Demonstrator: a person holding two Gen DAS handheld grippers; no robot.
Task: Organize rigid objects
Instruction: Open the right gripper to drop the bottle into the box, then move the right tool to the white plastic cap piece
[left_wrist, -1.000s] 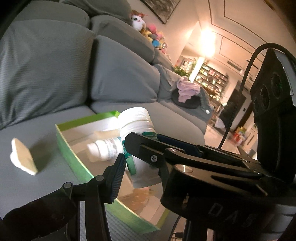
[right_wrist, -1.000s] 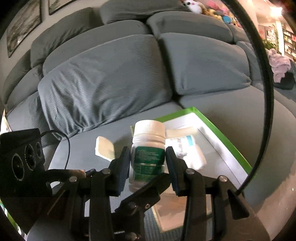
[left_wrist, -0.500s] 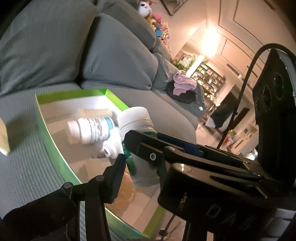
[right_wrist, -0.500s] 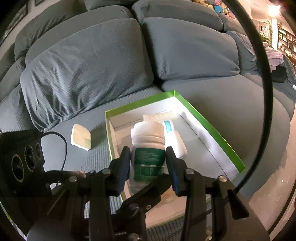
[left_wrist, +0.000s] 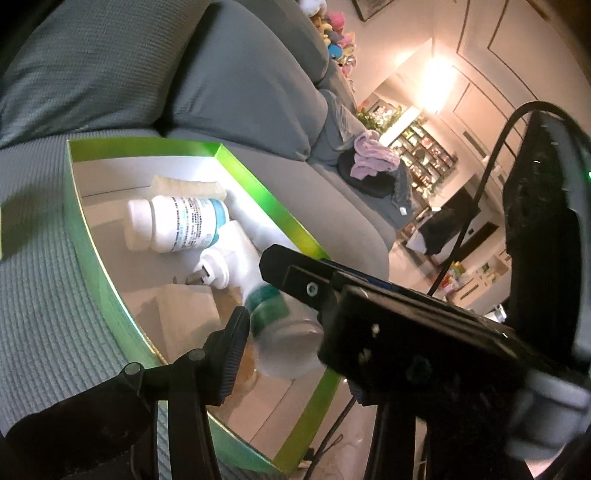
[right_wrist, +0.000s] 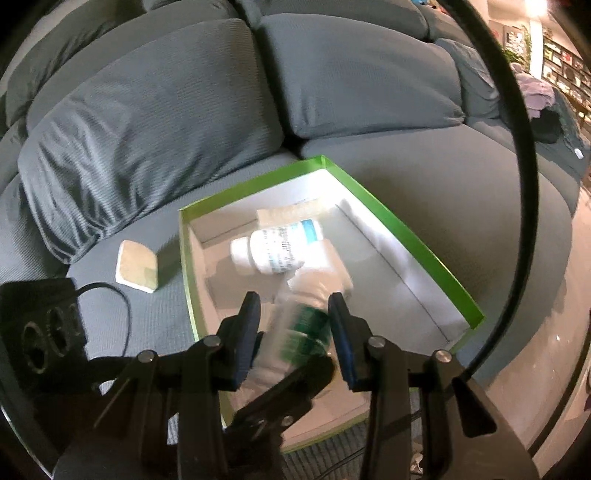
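Left wrist view: only one finger (left_wrist: 231, 347) of the left tongs (left_wrist: 291, 328) is showing, the other is hidden behind the right tool, so cannot tell whether they are spread or pinching.

Going left to right in the right wrist view:
- A tan-and-white pad (right_wrist: 136, 266) is lying on the sofa seat (right_wrist: 443, 177), just outside the green box (right_wrist: 406, 236).
- A cream flat piece (right_wrist: 291, 214) is resting against the back wall inside the box.
- A blue-label pill bottle (right_wrist: 280, 247) is lying on its side in front of the cream piece.
- A white plug adapter (left_wrist: 225, 266) is touching the blue-label bottle.
- The right tongs (right_wrist: 293, 325) are hanging over the near half of the box, spread.
- The green-label pill bottle (right_wrist: 306, 325) is sitting tilted between the right tongs. It is blurred, with a gap showing on its left side, so it is probably loose and dropping in, not gripped.

Risks:
- The bottle is coming in tilted, so it could be bouncing or rolling off the blue-label bottle or the adapter and knocking them around.
- The box is sitting on a soft cushion near the seat edge. A hard landing or a nudge from the tongs could tip it or slide it off.
- The pad is not yet boxed.
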